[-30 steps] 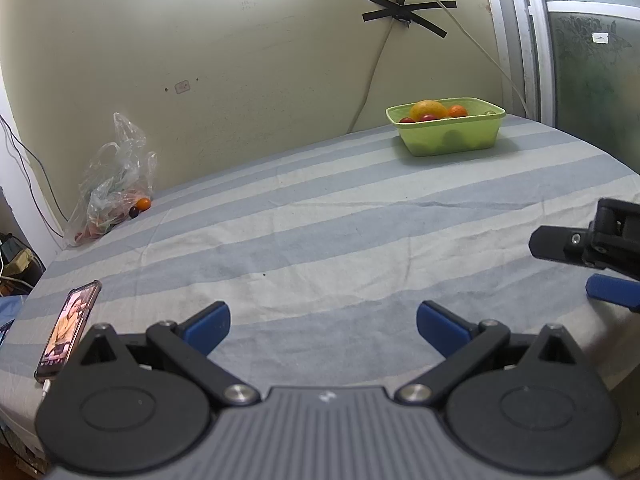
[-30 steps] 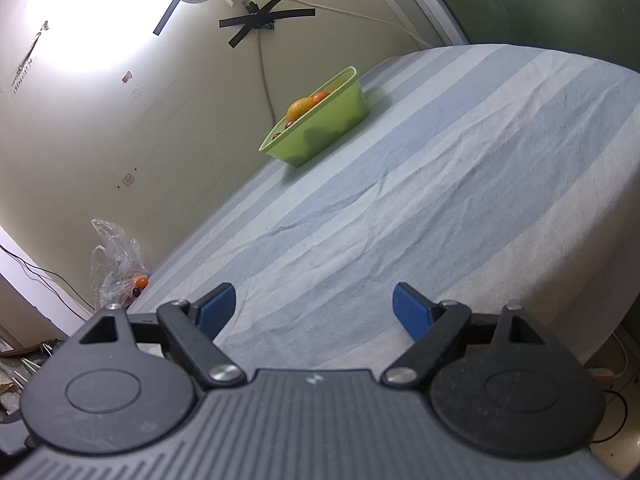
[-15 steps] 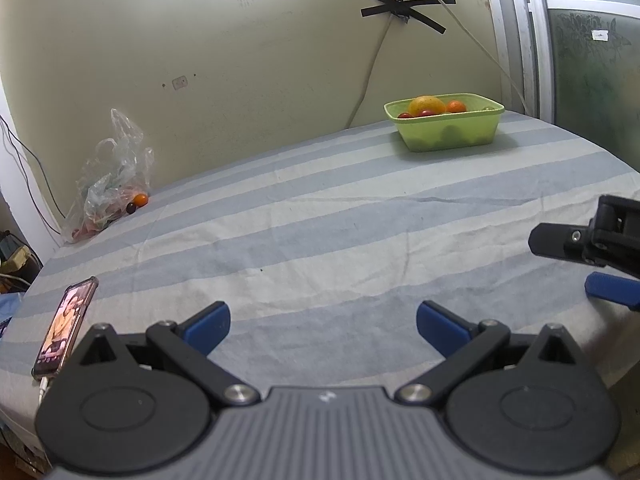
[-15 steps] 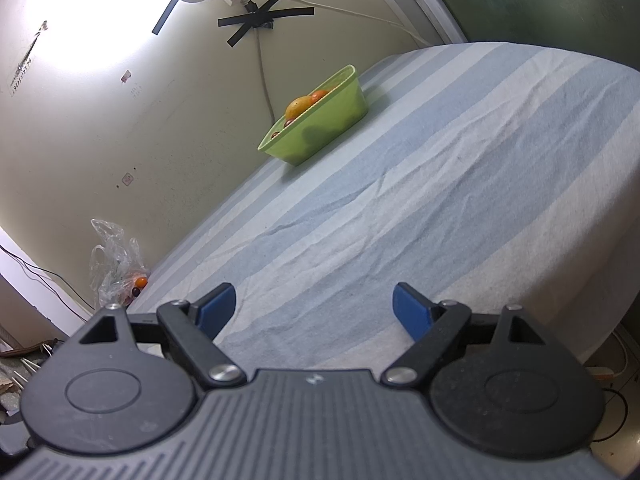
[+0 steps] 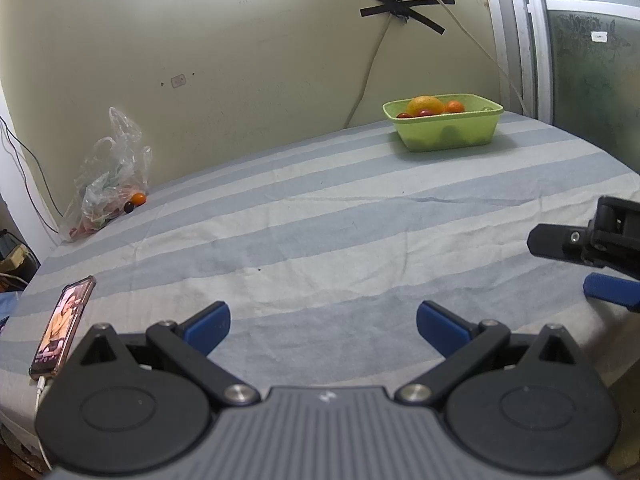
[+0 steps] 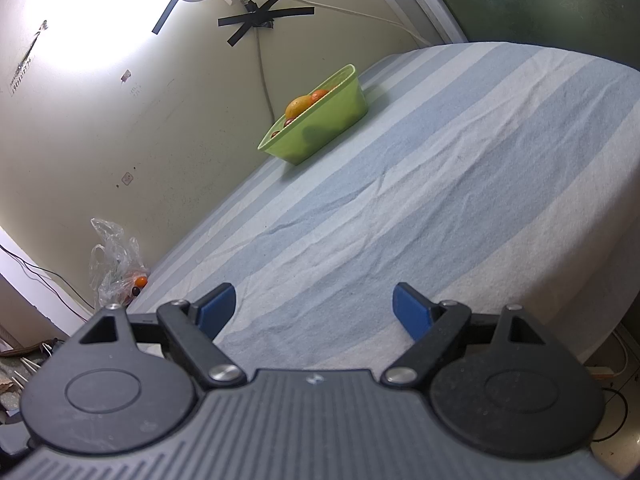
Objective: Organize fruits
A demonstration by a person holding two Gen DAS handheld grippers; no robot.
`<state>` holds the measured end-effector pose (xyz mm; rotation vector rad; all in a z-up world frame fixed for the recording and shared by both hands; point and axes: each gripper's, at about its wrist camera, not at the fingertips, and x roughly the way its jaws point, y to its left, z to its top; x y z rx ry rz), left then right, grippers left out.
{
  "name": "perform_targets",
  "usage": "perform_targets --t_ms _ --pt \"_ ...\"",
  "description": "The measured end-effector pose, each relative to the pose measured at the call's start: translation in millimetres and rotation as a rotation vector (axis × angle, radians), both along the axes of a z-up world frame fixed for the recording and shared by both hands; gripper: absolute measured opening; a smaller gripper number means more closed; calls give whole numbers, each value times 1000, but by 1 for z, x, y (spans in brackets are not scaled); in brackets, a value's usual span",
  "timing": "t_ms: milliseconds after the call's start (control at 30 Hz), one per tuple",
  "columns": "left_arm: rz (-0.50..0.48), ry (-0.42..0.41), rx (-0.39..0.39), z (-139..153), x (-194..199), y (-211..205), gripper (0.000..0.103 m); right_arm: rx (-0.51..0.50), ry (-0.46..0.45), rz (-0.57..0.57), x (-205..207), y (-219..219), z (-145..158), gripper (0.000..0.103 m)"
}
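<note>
Nothing has moved since earlier; both grippers idle, fingers spread and empty
Green basket (image 5: 444, 128) of fruit sits far ahead of left gripper (image 5: 322, 322) and right gripper (image 6: 314, 306); bag (image 5: 108, 184) with loose fruit remains far left

right gripper (image 6: 314, 306) at bottom of frame, blue pads wide apart, nothing between. striped cloth (image 6: 460, 200) fills middle and right. green basket (image 6: 320, 124) at upper middle by wall, fruits (image 6: 304, 105) inside. plastic bag (image 6: 116, 264) at left, small orange fruit (image 6: 140, 281) beside it.
</note>
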<state>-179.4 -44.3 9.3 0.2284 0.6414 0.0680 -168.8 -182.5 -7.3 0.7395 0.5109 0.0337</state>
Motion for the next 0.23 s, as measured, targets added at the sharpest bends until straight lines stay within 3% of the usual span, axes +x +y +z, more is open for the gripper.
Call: perform_targets --t_ms 233 --pt "-14 -5 -16 2 0 3 103 -31 -23 -12 -4 5 3 88"
